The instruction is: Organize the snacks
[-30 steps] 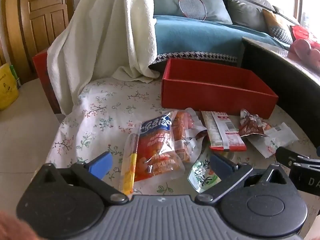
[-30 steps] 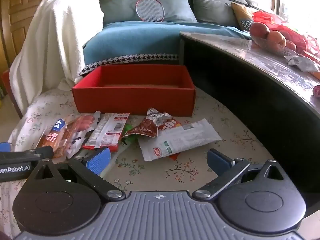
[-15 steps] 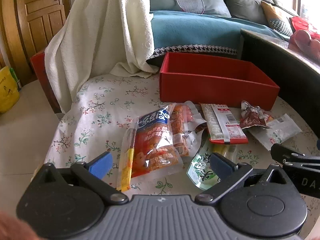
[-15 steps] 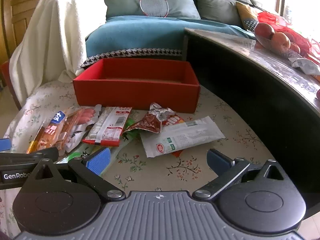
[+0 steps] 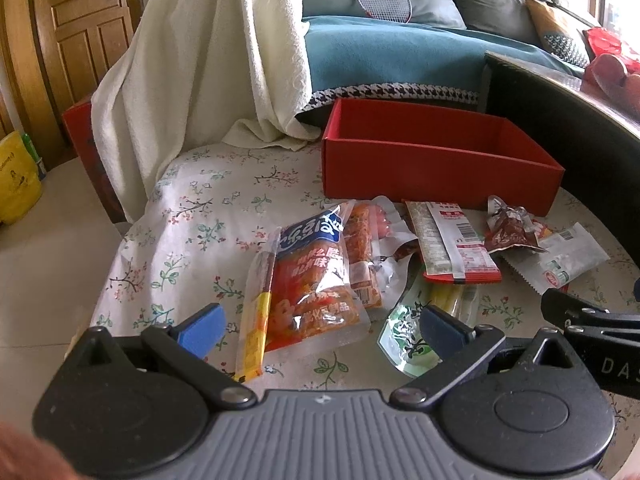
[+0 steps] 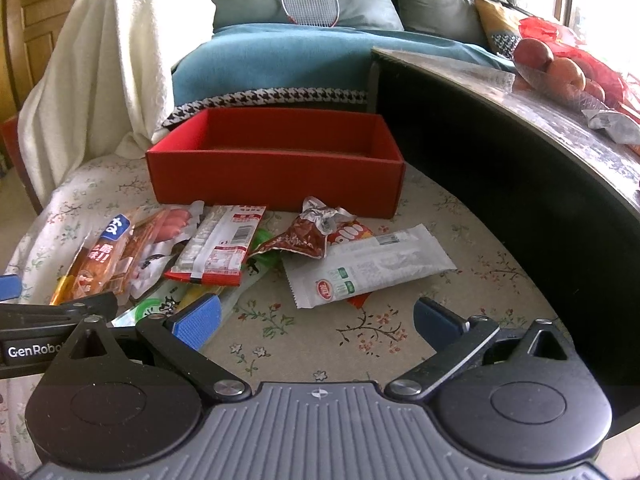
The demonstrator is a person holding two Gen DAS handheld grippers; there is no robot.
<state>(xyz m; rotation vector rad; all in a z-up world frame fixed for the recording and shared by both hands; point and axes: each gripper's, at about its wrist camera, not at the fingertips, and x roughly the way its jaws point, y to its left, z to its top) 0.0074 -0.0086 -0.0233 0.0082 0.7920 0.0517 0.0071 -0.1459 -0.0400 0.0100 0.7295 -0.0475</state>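
Several snack packs lie on the floral tablecloth point(image 5: 188, 216) in front of an empty red box point(image 5: 432, 172), which also shows in the right wrist view point(image 6: 276, 180). An orange-and-blue pack point(image 5: 312, 280) and a thin yellow stick pack point(image 5: 256, 316) lie between the fingers of my open, empty left gripper point(image 5: 320, 330). A green pack point(image 5: 404, 332) lies by its right finger. My right gripper point(image 6: 316, 322) is open and empty, just short of a white wrapper point(image 6: 368, 272), a dark red crumpled pack point(image 6: 308, 236) and a red-white pack point(image 6: 220, 246).
A dark curved table edge point(image 6: 500, 168) rises on the right, with fruit point(image 6: 556, 68) on top. A white towel over a chair point(image 5: 192, 60) and a blue sofa point(image 5: 400, 52) stand behind the box. The tablecloth drops off at the left edge.
Both grippers have drawn back and risen slightly, so the snacks and box sit a little farther away. The jaws stay open. No snack has moved.
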